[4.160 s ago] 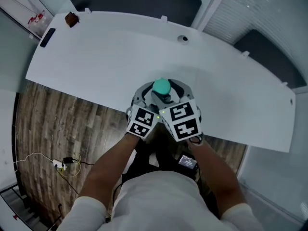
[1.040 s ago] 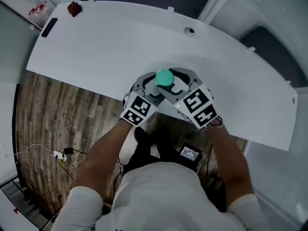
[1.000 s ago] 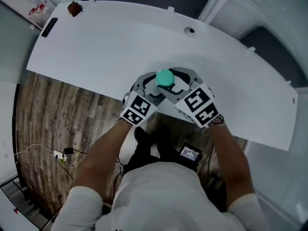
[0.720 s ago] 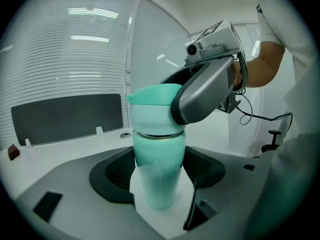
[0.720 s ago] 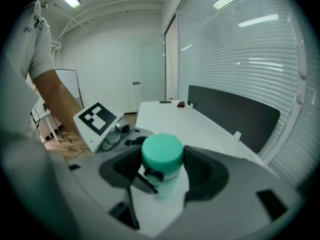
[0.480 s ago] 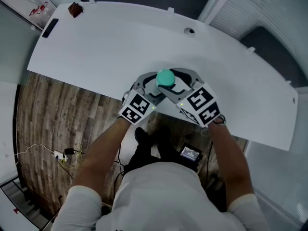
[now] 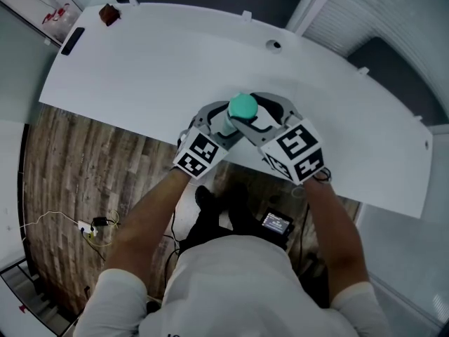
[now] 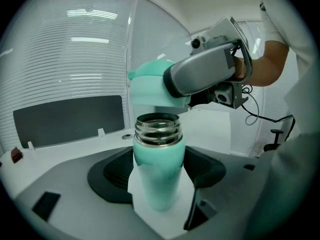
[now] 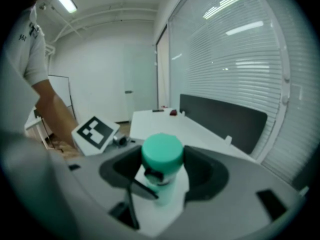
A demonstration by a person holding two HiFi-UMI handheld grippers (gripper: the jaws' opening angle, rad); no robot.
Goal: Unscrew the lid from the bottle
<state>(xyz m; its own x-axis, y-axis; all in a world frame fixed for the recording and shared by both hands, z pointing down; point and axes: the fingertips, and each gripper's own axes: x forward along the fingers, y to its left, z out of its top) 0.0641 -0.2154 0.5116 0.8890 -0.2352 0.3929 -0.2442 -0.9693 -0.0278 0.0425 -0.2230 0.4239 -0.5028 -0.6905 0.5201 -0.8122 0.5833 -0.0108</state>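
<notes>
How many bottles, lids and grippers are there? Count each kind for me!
bottle: 1
lid: 1
grippers: 2 (left gripper, right gripper)
total: 4

I'm in an office, pretty sure: long white desk (image 7: 140, 69), dark divider panels (image 8: 70, 119) behind it, window blinds (image 9: 240, 59), wood-look floor (image 7: 77, 174), strip lights (image 9: 65, 1) overhead.
</notes>
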